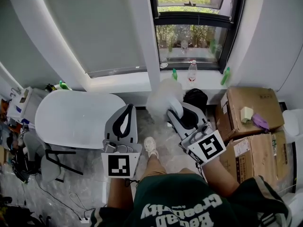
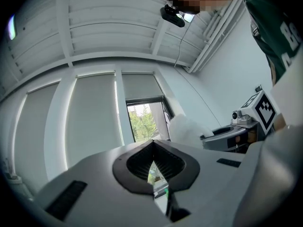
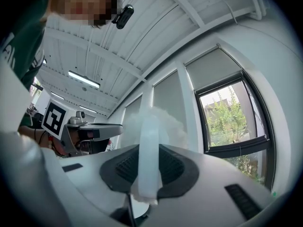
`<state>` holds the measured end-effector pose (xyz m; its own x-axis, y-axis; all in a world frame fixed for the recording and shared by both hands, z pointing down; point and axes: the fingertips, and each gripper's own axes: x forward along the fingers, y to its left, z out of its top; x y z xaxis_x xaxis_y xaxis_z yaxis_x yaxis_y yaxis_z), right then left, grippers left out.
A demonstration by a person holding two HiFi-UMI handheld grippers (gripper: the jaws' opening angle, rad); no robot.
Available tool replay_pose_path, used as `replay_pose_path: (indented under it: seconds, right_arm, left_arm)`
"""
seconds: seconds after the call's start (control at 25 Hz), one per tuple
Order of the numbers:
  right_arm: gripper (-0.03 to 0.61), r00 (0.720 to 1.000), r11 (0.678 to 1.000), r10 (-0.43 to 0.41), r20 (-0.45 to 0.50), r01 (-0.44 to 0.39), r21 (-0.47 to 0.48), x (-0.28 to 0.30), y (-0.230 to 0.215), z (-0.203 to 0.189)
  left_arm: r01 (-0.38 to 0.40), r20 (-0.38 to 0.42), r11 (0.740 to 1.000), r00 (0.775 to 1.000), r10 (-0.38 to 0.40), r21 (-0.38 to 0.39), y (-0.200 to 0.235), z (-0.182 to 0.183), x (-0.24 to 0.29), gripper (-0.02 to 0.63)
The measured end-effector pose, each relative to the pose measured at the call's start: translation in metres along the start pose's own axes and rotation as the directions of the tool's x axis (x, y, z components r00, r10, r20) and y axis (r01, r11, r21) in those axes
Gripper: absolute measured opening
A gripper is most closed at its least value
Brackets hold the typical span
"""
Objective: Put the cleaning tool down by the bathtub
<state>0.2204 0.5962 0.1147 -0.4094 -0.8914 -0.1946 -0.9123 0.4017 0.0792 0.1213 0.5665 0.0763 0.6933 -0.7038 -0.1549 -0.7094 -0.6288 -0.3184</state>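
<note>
Veined stone floor [image 1: 158,126] and pale walls fill the head view, with a dark-framed window [image 1: 194,27] at twelve to one o'clock. At nine o'clock sits the white oval bathtub [image 1: 71,119], its left end crowded by clutter too small to name. Just right of the tub, the left gripper [image 1: 129,107] points toward the wall, its jaws brought together at the tips with nothing between them (its own view shows only a sliver of window behind the pads).

Right of centre, the right gripper [image 1: 174,112] is clamped on the slim, translucent handle [image 3: 149,150] of a fluffy white duster [image 1: 163,97]. The duster's head stands off the jaw tips in mid-air, well apart from the tub. Cardboard boxes [image 1: 251,108] are stacked at three o'clock.

The duster looks very light. Its head is soft and would squash against anything, while the handle seems stiff and smooth, so it could swivel in the pads. The handle is the place to hold it, as it is held now.

The fluff hides where handle meets head, and the gripper covers the handle's lower end. A dark object behind the right gripper cannot be identified.
</note>
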Motion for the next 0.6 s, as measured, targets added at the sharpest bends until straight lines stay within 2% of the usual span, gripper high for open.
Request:
replay_pose_path:
  seconds: [0.16,0.44,0.6]
  right_arm:
    - [0.092,1.0,1.0,-0.015,0.014,0.015,-0.007,0.015,-0.019,-0.001]
    - [0.092,1.0,0.999,-0.032,0.0,0.032,-0.029,0.06,-0.045,-0.024]
    - [0.092,1.0,0.999,-0.029,0.001,0.029,-0.031,0.11,-0.062,-0.042]
  left_arm:
    - [0.013,0.028,1.0,1.0,-0.013,0.003,0.01,-0.003,0.027,0.008]
    - [0.016,0.036,1.0,0.999,-0.016,-0.021,0.043,-0.037,0.071,0.008]
    - [-0.03,0.061,1.0,0.998,0.03,-0.009,0.085,-0.061,0.107,0.006]
